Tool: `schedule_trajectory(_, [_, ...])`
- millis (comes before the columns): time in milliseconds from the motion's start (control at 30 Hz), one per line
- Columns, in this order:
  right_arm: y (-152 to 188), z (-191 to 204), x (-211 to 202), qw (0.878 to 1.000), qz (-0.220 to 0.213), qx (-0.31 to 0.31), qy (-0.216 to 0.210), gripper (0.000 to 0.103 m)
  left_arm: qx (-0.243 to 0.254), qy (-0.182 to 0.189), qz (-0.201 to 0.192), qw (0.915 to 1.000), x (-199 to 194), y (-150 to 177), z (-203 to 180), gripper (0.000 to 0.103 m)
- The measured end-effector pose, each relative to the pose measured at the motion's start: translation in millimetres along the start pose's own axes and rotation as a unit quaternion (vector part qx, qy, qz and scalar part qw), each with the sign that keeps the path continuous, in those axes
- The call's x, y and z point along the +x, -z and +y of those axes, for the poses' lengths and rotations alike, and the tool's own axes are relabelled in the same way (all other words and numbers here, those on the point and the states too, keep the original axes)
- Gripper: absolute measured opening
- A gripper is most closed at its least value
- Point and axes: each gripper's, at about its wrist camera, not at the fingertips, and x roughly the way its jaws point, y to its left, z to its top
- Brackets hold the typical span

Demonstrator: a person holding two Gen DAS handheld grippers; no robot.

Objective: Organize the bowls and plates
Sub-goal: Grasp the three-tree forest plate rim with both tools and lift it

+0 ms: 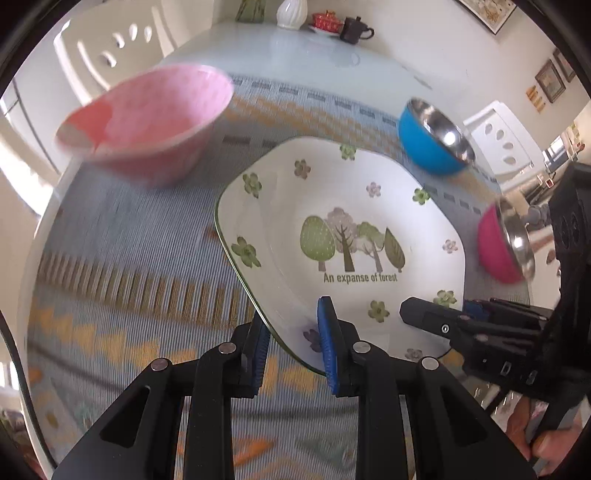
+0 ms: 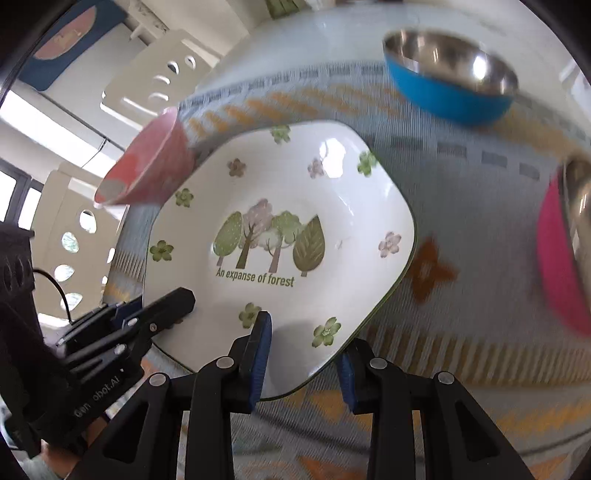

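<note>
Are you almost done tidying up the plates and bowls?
Not yet. Nothing looks stacked so far. Both claws, left and right, are pinching the tree plate by its near rim. The pink bowl, blue bowl and magenta bowl are scattered on the mat, waiting.

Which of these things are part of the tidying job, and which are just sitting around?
Part of the job: forest plate, gripped by both grippers; pink bowl; blue bowl; magenta bowl.

Lying about: white vase, red cup, dark teapot.
</note>
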Motion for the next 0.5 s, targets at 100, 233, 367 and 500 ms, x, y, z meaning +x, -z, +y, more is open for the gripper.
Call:
schedule_trajectory(100, [8, -7, 10, 0.999, 0.025, 0.033, -0.023, 0.032, 0.002, 0.003, 0.010, 0.9999, 3, 11, 4, 0.023])
schedule_trajectory(233, [-3, -20, 1, 0.999, 0.019, 0.046, 0.006, 0.032, -0.018, -0.005, 0.001, 0.9998, -1, 4, 18, 0.025])
schedule_trajectory(367, [-14, -40, 2, 0.996, 0.013, 0.085, -0.010, 0.032, -0.048, -0.005, -0.002, 0.9988, -2, -13, 38, 0.028])
schedule_trajectory(500, [-25, -43, 4, 0.996, -0.012, 0.084, -0.036, 0.032, -0.068, 0.017, 0.006, 0.9975, 11, -30, 54, 0.028])
